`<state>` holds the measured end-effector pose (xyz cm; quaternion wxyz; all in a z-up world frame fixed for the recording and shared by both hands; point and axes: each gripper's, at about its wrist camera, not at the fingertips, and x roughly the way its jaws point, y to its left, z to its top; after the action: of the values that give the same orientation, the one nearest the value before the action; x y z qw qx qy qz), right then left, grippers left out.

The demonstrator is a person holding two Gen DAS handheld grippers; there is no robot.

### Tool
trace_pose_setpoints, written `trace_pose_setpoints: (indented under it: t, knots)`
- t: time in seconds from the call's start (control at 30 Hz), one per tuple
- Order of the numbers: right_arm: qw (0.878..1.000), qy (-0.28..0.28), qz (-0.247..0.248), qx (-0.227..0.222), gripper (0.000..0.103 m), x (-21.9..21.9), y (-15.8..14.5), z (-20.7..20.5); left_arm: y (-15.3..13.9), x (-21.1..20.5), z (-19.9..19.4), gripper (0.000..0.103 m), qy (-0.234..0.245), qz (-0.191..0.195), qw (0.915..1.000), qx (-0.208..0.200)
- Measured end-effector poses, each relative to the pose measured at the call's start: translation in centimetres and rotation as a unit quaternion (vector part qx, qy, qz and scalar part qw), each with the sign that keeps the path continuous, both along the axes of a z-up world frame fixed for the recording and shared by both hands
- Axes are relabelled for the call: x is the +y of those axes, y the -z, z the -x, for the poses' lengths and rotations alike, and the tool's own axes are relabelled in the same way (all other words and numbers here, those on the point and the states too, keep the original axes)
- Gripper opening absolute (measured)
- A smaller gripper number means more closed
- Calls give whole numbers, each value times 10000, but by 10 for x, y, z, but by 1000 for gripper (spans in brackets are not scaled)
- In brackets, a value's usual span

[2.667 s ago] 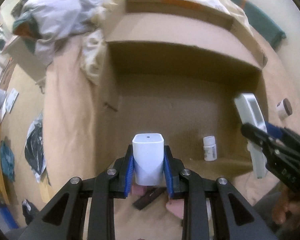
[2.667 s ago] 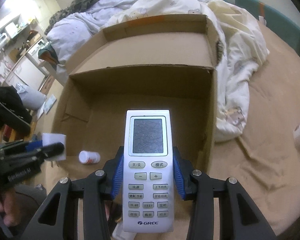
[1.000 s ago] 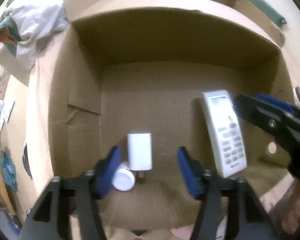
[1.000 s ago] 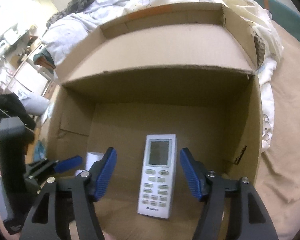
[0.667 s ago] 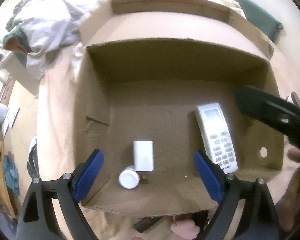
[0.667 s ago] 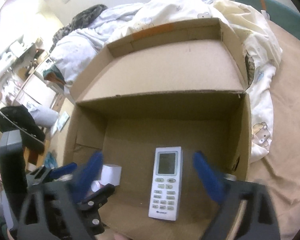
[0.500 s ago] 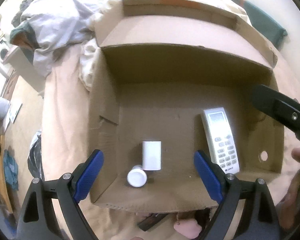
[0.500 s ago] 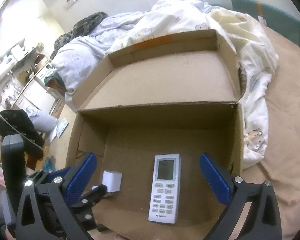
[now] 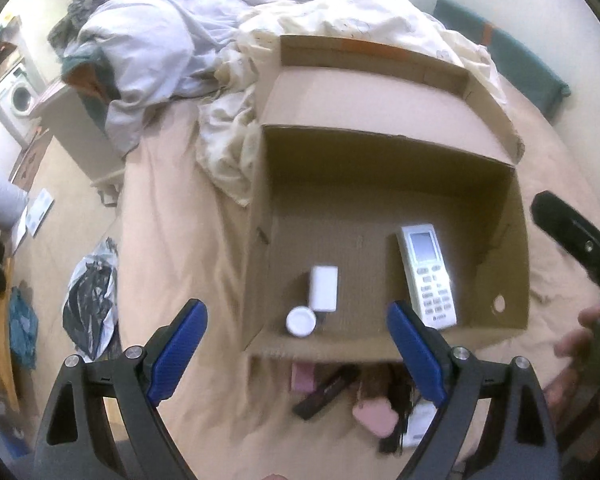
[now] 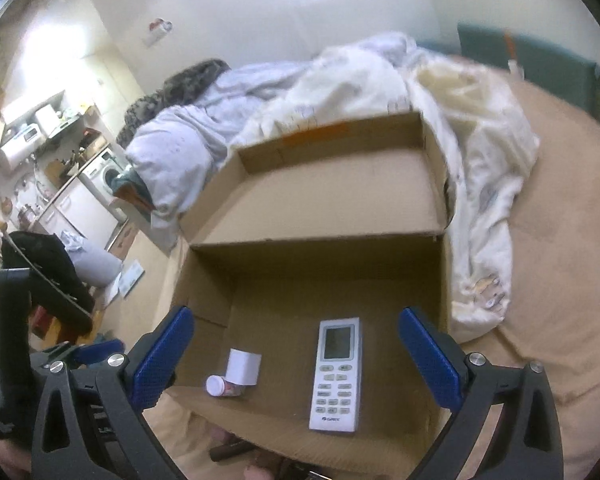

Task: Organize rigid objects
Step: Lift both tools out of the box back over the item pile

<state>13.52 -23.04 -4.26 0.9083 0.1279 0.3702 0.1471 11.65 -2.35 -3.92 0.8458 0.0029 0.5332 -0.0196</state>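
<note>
Left wrist view, L to R: black plastic bag on the floor beside the bed; left gripper w/ blue fingers spread wide, nothing between them, hanging above the near edge of the cardboard box. Box sits open on the tan bed sheet, far flap folded back against the rumpled duvet. On the box floor: white pill bottle on its side at the near-left, touching the white charger block lying flat just behind it; white remote lies face up well apart to the R, screen end toward the far wall. Outside the box, by its near wall, blurred small items: pink case, dark flat piece. At far R, black body of the right gripper w/ a hand under it.

Right wrist view, L to R: left gripper low at the frame edge; right gripper, fingers at full spread & empty, over the box's near side. Below them, bottle against the charger, then the remote, 3 things in all on the box floor. Duvet drapes past the box's R wall.
</note>
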Motion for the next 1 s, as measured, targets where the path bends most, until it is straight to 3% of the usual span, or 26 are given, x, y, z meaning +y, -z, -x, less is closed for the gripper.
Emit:
trace_pose_setpoints:
  t: [0.17, 0.33, 0.6, 0.67, 0.8, 1.0]
  knots:
    - [9996, -44, 123, -254, 103, 2, -16, 30, -14, 17, 21, 91, -175, 103, 9998, -34]
    - [9996, -123, 190, -142, 103, 0, -18, 54, -18, 28, 40, 91, -249, 128, 9996, -61]
    - [9995, -126, 166, 242, 103, -4, 17, 75, 15, 38, 56, 91, -409, 54, 9991, 33]
    - [9992, -98, 175, 355, 103, -5, 26, 77, 28, 43, 59, 90, -540, -222, 9983, 77]
    - [9989, -25, 264, 396, 103, -10, 30, 78, 35, 54, 59, 91, -709, 128, 9970, 272]
    - [9974, 33, 222, 683, 103, -16, 35, 73, 36, 59, 56, 90, -899, 189, 9954, 267]
